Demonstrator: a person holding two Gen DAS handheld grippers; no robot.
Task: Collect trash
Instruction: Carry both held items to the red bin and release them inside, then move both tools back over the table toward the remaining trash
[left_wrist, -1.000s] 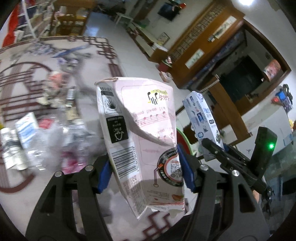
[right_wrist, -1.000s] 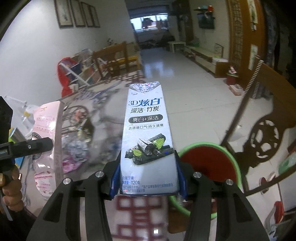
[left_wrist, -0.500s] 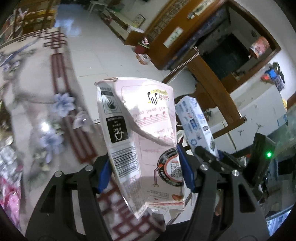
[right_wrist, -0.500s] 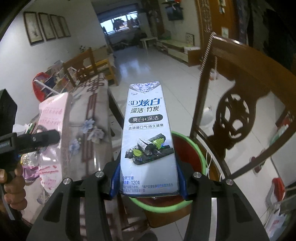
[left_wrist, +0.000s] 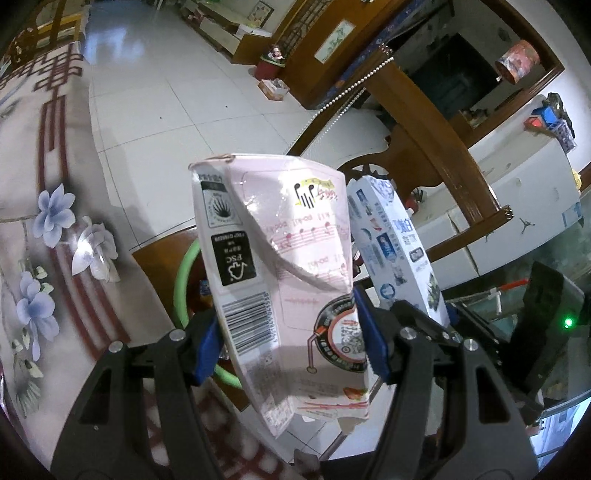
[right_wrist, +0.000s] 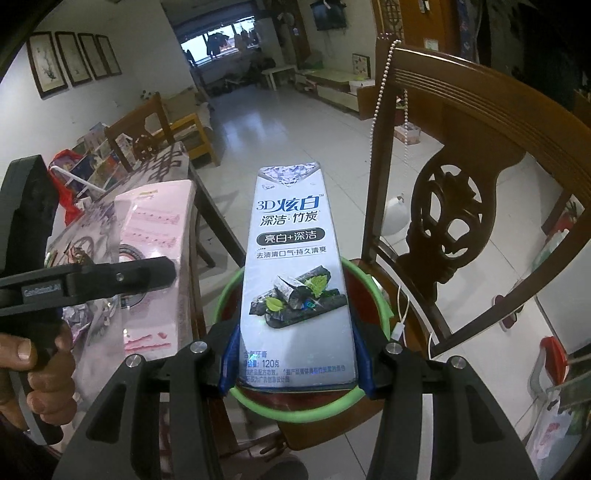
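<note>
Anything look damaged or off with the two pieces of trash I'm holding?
The pink-and-white drink carton in the left claw is crushed, with a deep diagonal crease and a torn lower corner. The silver toothpaste box in the right claw looks intact.

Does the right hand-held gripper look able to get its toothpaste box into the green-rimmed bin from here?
Probably yes. The right hand-held gripper holds the toothpaste box right above the green-rimmed bin, whose opening looks unobstructed; the chair back stands behind it.
</note>
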